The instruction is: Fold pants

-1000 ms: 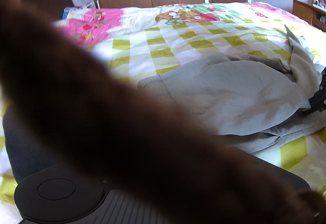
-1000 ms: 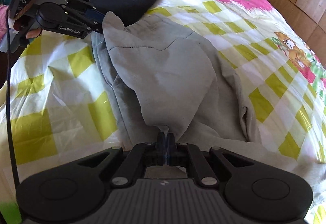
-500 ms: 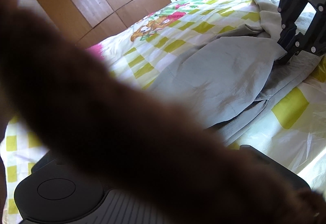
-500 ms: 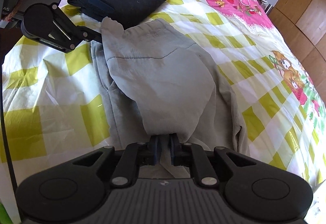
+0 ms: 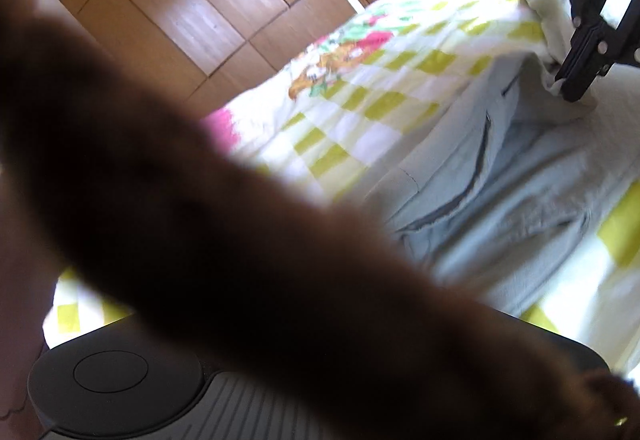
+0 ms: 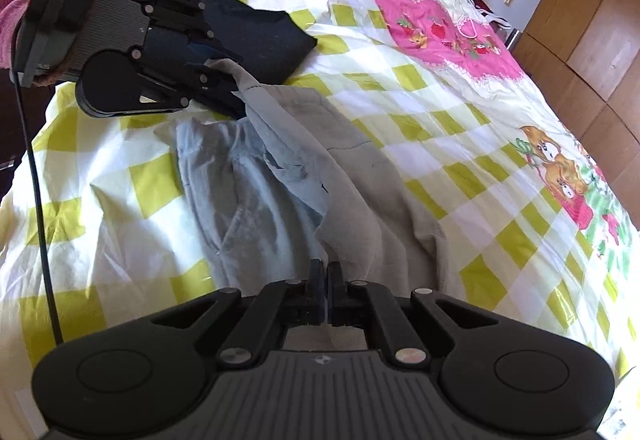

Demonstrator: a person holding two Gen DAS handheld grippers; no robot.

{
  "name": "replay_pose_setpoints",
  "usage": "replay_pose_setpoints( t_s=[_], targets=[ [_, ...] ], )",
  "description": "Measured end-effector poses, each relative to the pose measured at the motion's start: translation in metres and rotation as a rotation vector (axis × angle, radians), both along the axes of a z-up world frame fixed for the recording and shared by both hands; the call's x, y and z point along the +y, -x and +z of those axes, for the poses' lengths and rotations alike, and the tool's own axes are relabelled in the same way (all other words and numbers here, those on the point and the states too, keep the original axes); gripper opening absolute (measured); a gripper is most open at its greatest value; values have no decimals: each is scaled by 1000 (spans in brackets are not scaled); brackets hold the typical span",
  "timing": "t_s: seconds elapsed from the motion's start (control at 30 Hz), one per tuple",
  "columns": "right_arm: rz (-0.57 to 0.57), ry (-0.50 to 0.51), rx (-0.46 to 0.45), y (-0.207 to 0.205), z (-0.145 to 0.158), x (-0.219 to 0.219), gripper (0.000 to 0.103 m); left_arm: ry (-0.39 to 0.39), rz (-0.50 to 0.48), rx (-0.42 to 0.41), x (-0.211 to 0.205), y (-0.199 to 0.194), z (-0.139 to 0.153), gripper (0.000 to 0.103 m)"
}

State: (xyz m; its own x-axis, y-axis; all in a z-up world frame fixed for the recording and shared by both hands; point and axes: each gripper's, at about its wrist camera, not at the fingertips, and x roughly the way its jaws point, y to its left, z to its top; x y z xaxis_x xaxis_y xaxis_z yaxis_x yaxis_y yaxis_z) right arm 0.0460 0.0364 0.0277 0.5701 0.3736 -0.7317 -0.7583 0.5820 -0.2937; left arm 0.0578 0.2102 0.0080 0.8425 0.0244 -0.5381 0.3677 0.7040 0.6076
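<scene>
Pants (image 6: 280, 176) on bed (image 6: 460, 128) | both tools pinching cloth, seemingly | raised edge

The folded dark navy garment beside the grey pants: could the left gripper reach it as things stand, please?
Probably not right away: the left gripper sits right beside the folded dark navy garment, but looks shut on the grey pants.

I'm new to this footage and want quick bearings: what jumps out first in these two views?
The grey pants lie mid-bed on a yellow-checked quilt, pinched at opposite ends by the right gripper and the left gripper. A dark folded garment sits behind the left gripper. In the left wrist view, a blurred brown shape blocks much of the picture, with wooden wardrobe doors beyond the bed.
</scene>
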Motion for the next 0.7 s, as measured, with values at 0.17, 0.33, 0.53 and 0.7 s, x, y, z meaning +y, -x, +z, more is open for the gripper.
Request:
replay_pose_setpoints(
  t_s=[0.17,0.33,0.53,0.7],
  targets=[
    [59,163,2,18,-46,22,20,-99,23,80,-4,14,-43,22],
    [39,95,-6,26,-26,9,34,-55,107,62,3,25,-27,30],
    [-75,12,34,28,-8,-26,39,-31,160,78,5,41,-16,31],
    [-201,-36,40,10,12,-62,40,129,143,54,-18,48,15,31]
  ],
)
